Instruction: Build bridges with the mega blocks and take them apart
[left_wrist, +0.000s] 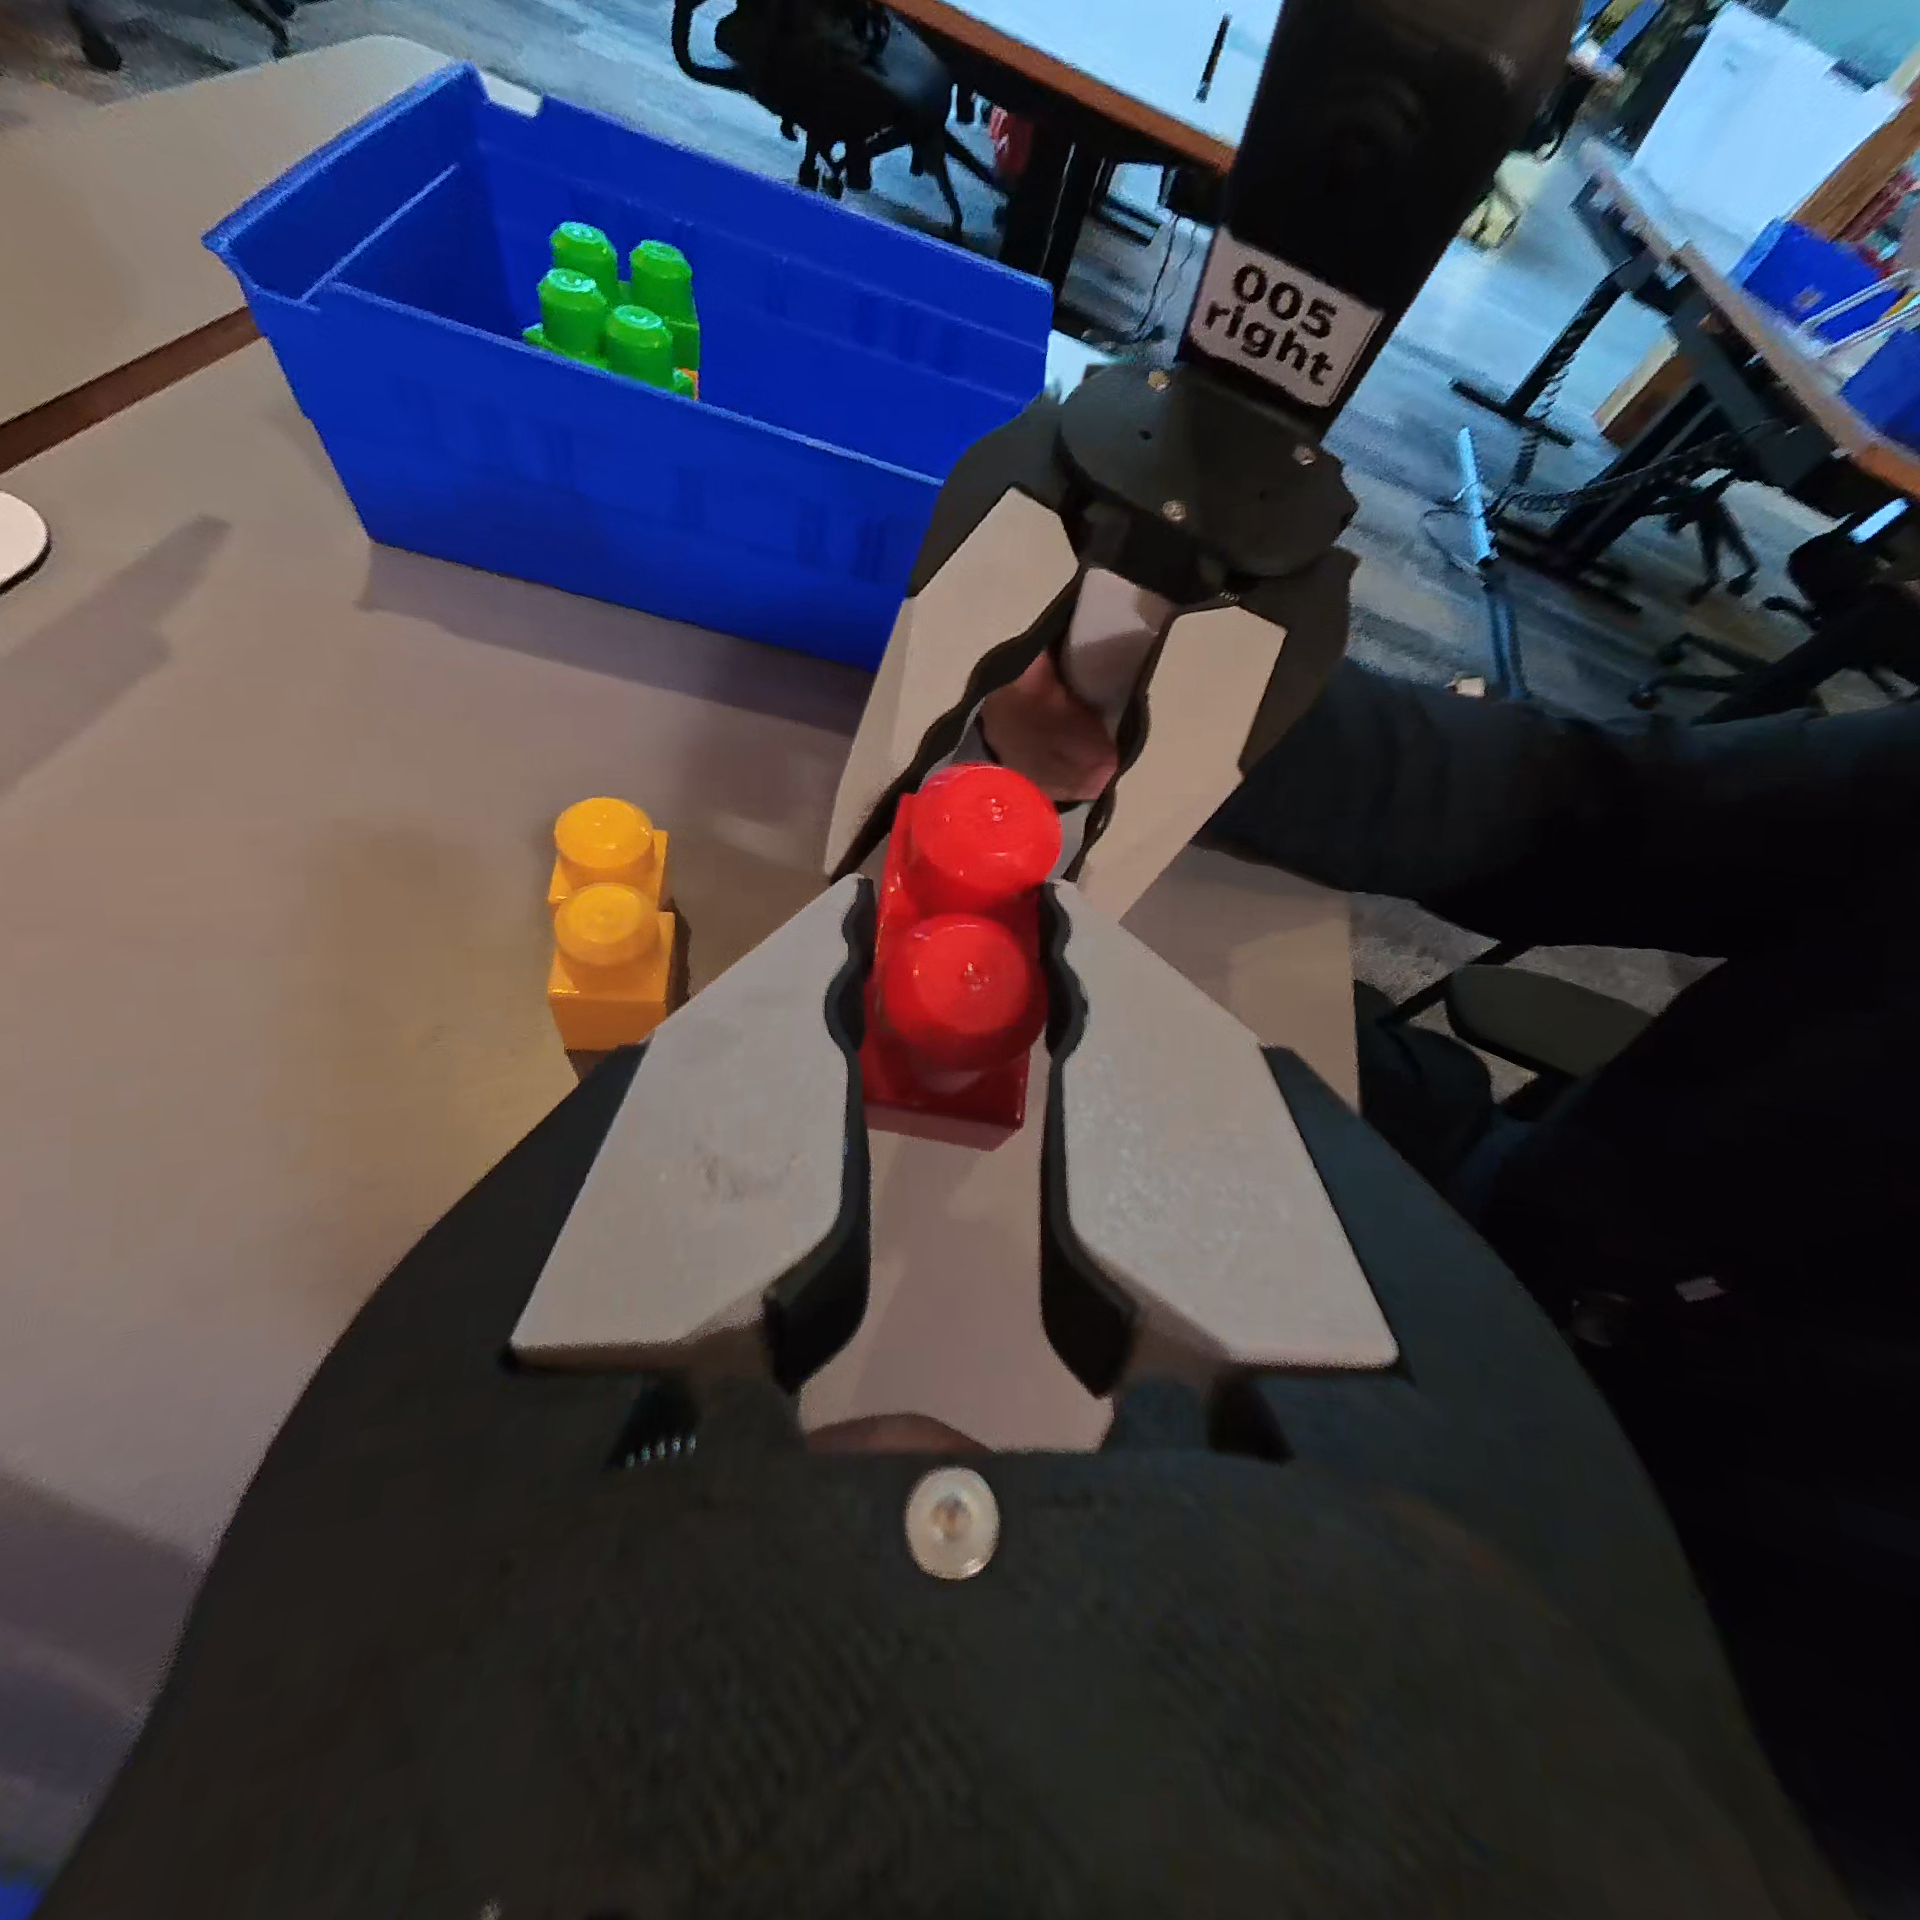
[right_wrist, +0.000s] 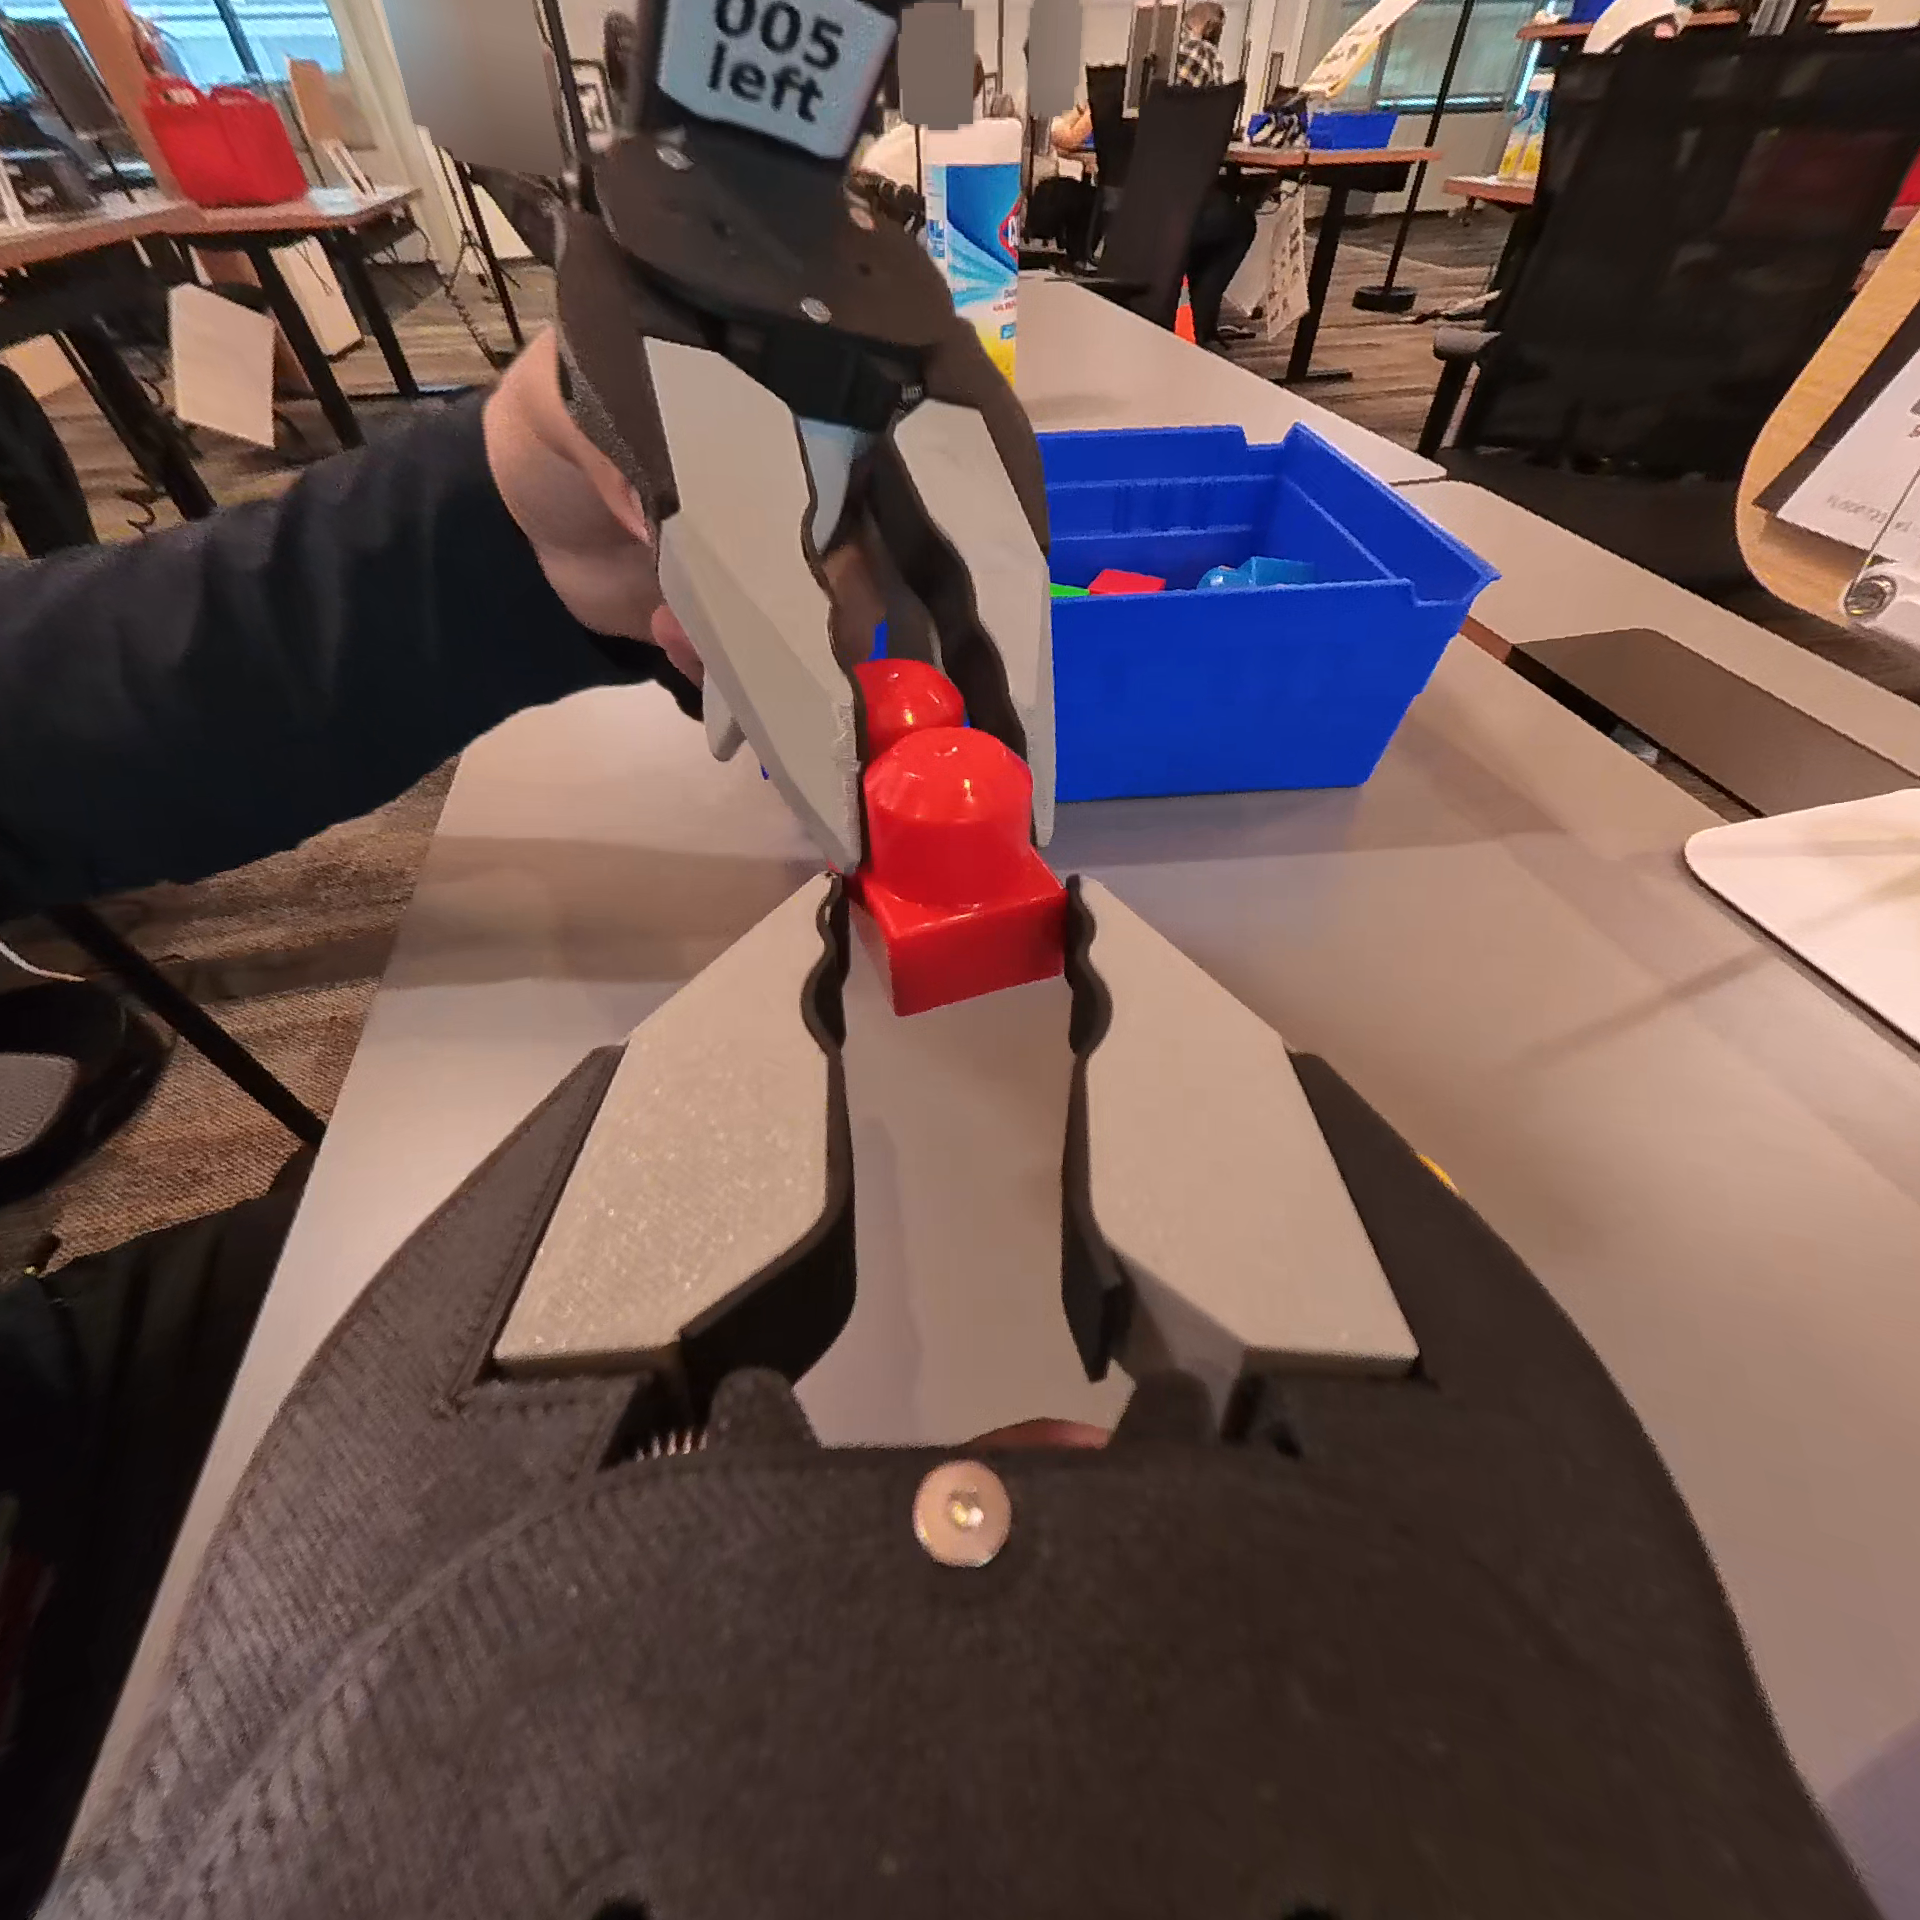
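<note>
The left gripper (left_wrist: 956, 977) is squeezing a red block (left_wrist: 961, 966), its dark wavy pads pressing on both sides. The right gripper (right_wrist: 951, 935) is sitting with its fingers apart around the near end of that same block (right_wrist: 961, 894); one pad looks close or touching and the other has a small gap, so it is not holding it. The block is shiny smooth plastic with two round bumps on top, and it is just above the grey table (left_wrist: 312, 790).

Only the left wrist view is showing a yellow block (left_wrist: 611, 925) standing on the table just beside the red one, also with two bumps. It is also showing a green block (left_wrist: 618, 312) with four bumps inside the blue bin (left_wrist: 644, 488).

Only the right wrist view is showing red, green and blue bits (right_wrist: 1195, 577) in the bin (right_wrist: 1247, 686), a wipes tub (right_wrist: 977, 239) behind it, and a white board (right_wrist: 1829, 894) lying at the right.

The gripper fingers are flat, grey and pointed, with a rough grainy look
</note>
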